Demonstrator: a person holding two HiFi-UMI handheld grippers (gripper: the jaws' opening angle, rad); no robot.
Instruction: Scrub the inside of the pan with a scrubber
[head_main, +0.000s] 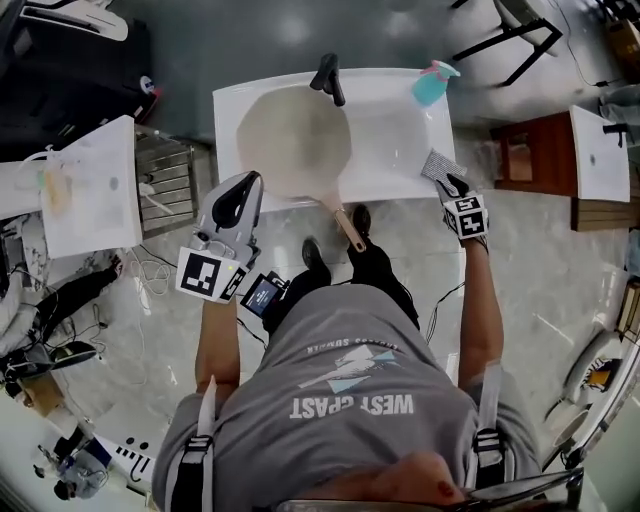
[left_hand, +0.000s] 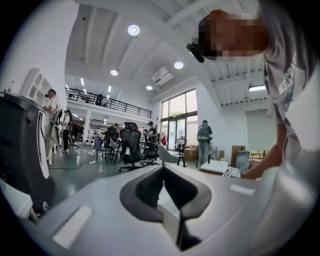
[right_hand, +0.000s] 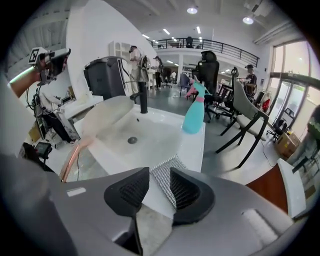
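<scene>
Left tool (head_main: 248, 185): its own view looks off into the room, so sink, pan and scrubber are all out of that frame. There its black ribbed pads (left_hand: 150, 189) meet at the tips, so it's closed with nothing between them. In the head view it sits by the pan's near rim; can't tell if it touches.

Right tool (head_main: 452, 188) is half hidden under its marker cube in the head view. Its own view shows the jaws apart, with the scrubber (right_hand: 161, 182) in the gap just ahead of the pads and not pinched. The scrubber's near end is cut off behind the jaws.

The scrubber (head_main: 435, 165) is a flat grey woven mesh lying on the front right corner of the glossy white sink (head_main: 395, 130).

The pan (head_main: 295, 140) is round, pale beige and matte, in the basin left of the right tool and apart from it. Its slim copper-coloured handle (head_main: 345, 225) pokes over the front edge. The pan is blurred in the right gripper view.

The black faucet (head_main: 328, 78) stands beyond the pan. The teal plastic spray bottle (head_main: 433, 83) with a pink trigger stands beyond the right tool.
</scene>
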